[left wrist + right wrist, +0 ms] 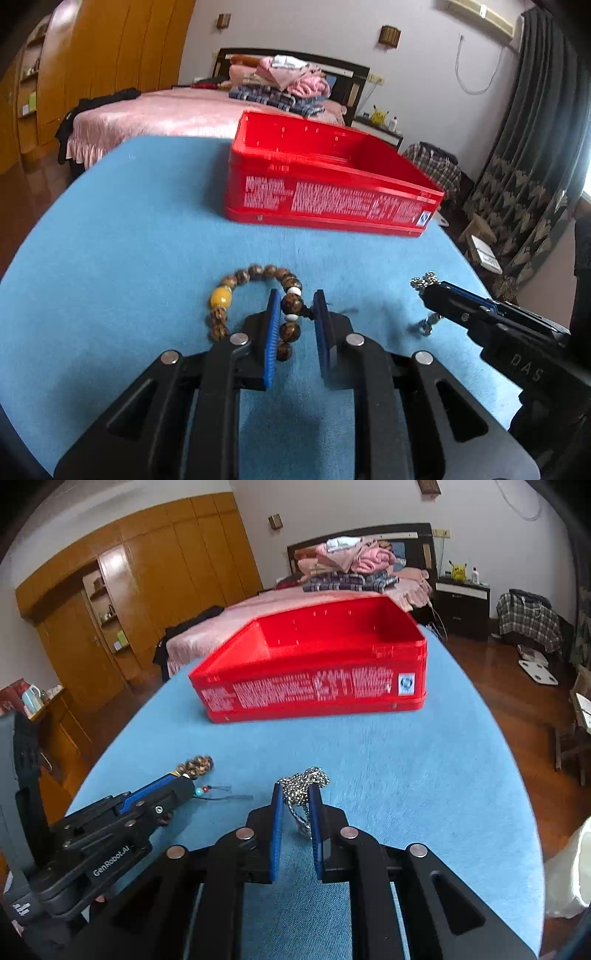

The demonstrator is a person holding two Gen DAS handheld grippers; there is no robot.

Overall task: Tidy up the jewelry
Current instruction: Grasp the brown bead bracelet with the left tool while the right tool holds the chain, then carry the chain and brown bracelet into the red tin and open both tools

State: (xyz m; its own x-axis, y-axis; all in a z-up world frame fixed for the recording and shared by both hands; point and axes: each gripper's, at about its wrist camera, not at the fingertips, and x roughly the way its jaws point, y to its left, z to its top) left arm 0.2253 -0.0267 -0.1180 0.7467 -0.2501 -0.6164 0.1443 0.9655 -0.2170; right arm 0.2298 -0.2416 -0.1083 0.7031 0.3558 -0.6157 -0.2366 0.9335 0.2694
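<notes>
My left gripper [296,314] pinches a bracelet [255,306] between its two blue ribbed pads. The bracelet is a ring of round brown wooden beads with one fat yellow bead and two small white ones. From the right wrist view I also see a thin tassel with a red and a blue bead hanging off it. Most of the ring lies on the tabletop [129,229], out past my gripper and to its left.

My right gripper [295,805] is pressed shut on a chain [303,786]. The chain is silver, shiny and bunched in a small lump. Some of it pokes out past the pad tips and some hangs down between the pads.

The two grippers sit near each other, side by side.

Farther out stands one red box [314,690]. It is plastic, shaped like a rectangle, open on top, with small white print on its long side.

The tabletop is covered in soft blue cloth with a fuzzy look.

Behind it is a bedroom: one bed [155,110] with a pink cover and folded clothes piled on it, wooden wardrobes [147,583], dark curtains and a brown wood floor.
</notes>
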